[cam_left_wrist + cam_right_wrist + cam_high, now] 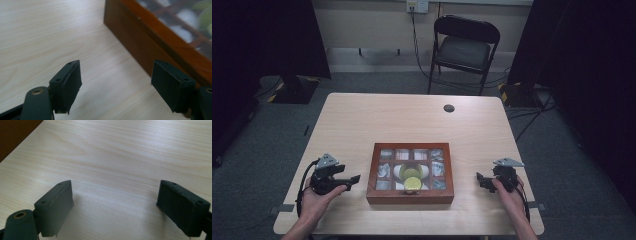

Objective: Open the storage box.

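A brown wooden box with a glass lid divided into panes sits near the front middle of the table. Through the lid I see white items and a yellow-green round object. My left gripper is held just left of the box, open and empty; its view shows the box's side wall close to the right jaw. My right gripper is held right of the box, open and empty above bare tabletop. The box's corner shows at the top left of the right gripper view.
The light wooden table has a round cable hole at the back. A black folding chair stands behind the table. Dark curtains hang at both sides, with cables on the grey floor.
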Available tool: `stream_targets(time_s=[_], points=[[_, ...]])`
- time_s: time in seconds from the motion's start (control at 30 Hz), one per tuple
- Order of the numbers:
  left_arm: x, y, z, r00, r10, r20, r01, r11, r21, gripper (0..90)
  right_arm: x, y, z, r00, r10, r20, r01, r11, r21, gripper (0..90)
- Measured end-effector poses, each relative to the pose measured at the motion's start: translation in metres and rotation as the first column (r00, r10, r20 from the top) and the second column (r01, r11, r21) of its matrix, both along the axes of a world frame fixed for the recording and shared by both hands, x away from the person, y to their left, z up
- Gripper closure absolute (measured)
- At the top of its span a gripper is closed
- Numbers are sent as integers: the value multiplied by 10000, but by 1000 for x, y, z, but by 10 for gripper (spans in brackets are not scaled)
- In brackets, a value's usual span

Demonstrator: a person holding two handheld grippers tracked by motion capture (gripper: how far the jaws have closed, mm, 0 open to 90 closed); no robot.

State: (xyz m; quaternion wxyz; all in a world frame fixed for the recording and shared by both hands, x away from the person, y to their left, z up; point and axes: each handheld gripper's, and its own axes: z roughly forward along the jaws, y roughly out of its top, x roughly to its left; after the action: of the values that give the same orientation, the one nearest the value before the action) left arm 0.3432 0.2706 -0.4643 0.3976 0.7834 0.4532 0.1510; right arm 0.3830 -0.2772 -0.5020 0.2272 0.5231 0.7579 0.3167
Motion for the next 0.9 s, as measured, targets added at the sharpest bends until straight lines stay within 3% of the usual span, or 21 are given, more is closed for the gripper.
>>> stream_targets(time_s=[0.27, 0.3, 0.57, 0.67, 0.77, 0.9], points=[[-10, -11, 12, 9967, -641, 488, 654, 9976, -245, 242, 0, 0, 0, 10000, 55, 0, -55, 10000, 0, 124], [-13, -13, 15, 9947, -786, 668, 809, 9962, -314, 243, 0, 0, 0, 10000, 60, 2, -60, 10000, 0, 124], [-19, -28, 24, 9840, -1493, 969, 1550, 9864, -539, 242, 0, 0, 0, 10000, 60, 1, -60, 10000, -2, 124], [-20, -30, 26, 9817, -1652, 945, 1711, 9835, -586, 242, 0, 0, 0, 10000, 56, -2, -56, 10000, 2, 123], [-21, -33, 26, 9789, -1892, 772, 1962, 9760, -951, 248, 0, 0, 0, 10000, 58, 1, -58, 10000, -1, 123], [-21, -39, 26, 9720, -2255, 656, 2309, 9688, -905, 248, 0, 0, 0, 10000, 59, 2, -59, 10000, -1, 123]])
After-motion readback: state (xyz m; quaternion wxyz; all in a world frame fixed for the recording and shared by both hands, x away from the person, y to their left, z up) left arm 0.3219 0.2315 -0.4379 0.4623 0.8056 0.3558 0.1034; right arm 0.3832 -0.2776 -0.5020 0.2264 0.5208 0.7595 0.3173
